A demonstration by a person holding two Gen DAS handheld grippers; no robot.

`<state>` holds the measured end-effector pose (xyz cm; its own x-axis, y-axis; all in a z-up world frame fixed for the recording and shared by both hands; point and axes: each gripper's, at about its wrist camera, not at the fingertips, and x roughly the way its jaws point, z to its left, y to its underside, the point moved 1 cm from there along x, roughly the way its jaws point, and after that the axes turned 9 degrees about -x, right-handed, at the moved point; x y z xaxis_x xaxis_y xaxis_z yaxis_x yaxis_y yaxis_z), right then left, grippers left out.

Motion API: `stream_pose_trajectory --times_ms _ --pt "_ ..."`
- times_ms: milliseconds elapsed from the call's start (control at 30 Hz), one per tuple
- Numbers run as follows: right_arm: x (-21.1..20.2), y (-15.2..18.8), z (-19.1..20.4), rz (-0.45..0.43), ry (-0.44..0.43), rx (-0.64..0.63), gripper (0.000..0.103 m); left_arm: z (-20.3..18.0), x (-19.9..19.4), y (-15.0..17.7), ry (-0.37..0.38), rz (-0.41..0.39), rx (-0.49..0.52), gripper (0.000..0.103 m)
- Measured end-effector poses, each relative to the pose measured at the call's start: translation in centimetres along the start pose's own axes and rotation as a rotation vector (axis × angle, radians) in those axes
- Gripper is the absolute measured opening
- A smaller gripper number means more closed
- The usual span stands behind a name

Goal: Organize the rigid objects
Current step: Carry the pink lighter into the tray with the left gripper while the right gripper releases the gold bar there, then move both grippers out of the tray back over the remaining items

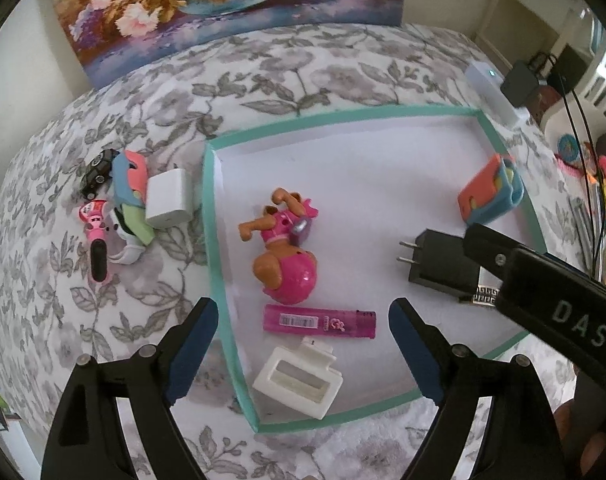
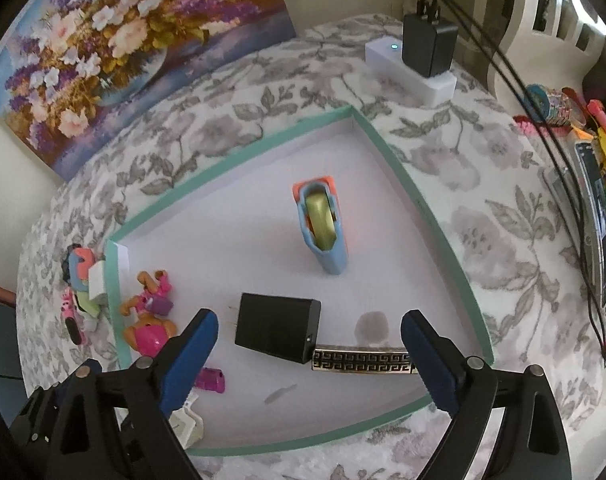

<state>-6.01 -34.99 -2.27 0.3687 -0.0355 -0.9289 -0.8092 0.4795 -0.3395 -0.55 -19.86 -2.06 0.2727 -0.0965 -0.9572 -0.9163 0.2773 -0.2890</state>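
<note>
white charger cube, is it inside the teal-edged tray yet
No, the white charger cube sits on the floral cloth just outside the tray's left wall, beside the other loose items.

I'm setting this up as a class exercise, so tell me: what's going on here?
A person with a gripper in each hand is sorting small objects into a white tray with a teal rim. Both the left gripper and the right gripper are open and hold nothing. In the tray lie a pink dog toy, a pink lighter, a white clip, a black charger, a patterned metal bar and a tape dispenser. A pile of items waits outside on the floral cloth.
</note>
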Motion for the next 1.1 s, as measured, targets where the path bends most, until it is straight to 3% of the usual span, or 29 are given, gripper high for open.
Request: stream_pose_trajectory --times_ms 367,533,600,733,1100 --pt "-0.6 -0.2 0.1 -0.018 -0.006 -0.004 0.095 4.3 -0.4 -1.2 0.000 -0.024 -0.148 0.088" --pt "-0.6 -0.2 0.5 -0.023 0.011 -0.021 0.095 7.3 -0.6 -1.7 -0.033 -0.055 -0.244 0.089" --pt "-0.6 -0.2 0.8 -0.033 0.021 -0.041 0.103 8.6 -0.8 -1.8 -0.056 -0.075 -0.289 0.099" --pt "-0.6 -0.2 1.5 -0.046 0.040 -0.079 0.103 10.4 -0.9 -2.0 -0.068 -0.092 -0.349 0.102" --pt "-0.5 -0.2 2.5 -0.039 0.035 -0.109 0.103 12.6 -0.9 -2.1 -0.071 -0.098 -0.407 0.102"
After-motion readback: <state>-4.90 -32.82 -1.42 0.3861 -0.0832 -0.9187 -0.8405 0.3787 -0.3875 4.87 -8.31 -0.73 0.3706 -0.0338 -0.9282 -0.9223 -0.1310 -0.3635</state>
